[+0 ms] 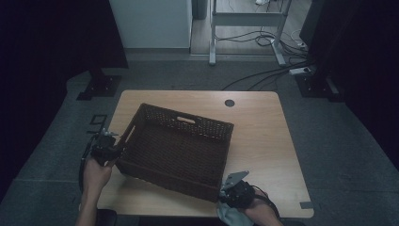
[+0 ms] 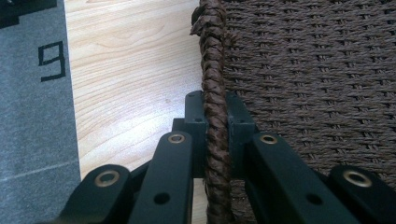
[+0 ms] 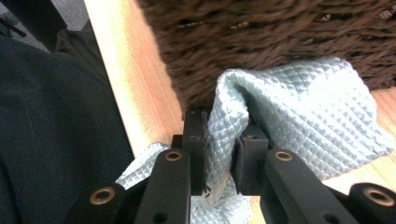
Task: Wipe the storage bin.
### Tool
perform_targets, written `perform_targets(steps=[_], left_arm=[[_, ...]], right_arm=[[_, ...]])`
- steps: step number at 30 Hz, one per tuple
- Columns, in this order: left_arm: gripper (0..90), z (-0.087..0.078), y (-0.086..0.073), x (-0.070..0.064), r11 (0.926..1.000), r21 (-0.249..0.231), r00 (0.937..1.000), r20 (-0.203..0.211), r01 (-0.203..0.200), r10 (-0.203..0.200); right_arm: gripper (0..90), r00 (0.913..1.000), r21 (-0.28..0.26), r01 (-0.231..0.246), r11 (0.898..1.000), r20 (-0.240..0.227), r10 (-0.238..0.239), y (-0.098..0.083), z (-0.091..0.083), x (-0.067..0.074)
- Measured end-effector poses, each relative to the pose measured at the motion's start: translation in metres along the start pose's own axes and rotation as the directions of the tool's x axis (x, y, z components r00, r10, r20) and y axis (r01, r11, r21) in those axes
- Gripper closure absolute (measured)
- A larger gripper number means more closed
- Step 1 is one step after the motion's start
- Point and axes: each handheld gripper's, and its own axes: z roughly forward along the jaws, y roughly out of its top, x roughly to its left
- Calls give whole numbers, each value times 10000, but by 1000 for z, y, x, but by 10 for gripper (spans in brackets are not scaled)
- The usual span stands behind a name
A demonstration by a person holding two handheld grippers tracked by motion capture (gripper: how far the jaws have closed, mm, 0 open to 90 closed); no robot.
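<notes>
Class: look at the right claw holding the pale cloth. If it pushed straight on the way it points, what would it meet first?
Most likely the brown woven basket: its wall rises just past the pale blue cloth pinched in the right claw. Depth is hard to judge.

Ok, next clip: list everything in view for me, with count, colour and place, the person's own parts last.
basket: one, dark brown woven, on the table, its rim clamped at the left side.
cloth: one, pale blue quilted, at the table's near edge against the basket's near right corner.
table: one, light wood, centre of the high view.
metal frame: one, grey, on the floor beyond the table.
cables: several, dark, on the floor at the far right.
left tongs: one, black, shut on the basket's braided rim.
right tongs: one, black, shut on the cloth.
hands: two, left hand and right hand, at the near edge.
</notes>
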Motion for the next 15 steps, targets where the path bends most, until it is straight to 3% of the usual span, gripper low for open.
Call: perform_targets(steps=[5,8,10,15], left_arm=[[829,-1,-1,-1,10000,24,10000,-31,36,-36],[827,-1,-1,-1,10000,34,10000,-56,36,-36],[826,-1,-1,-1,10000,22,10000,-40,36,-36],[817,-1,-2,0,10000,-42,10000,85,46,-46]], right_arm=[[766,10000,-30,28,10000,-64,-28,-1,-2,3],[766,9994,-132,-25,9999,-331,21,-2,-4,5],[766,9994,-52,192,9998,-285,-194,-1,-4,7],[770,9998,-132,15,9999,-207,-18,-3,-8,3]])
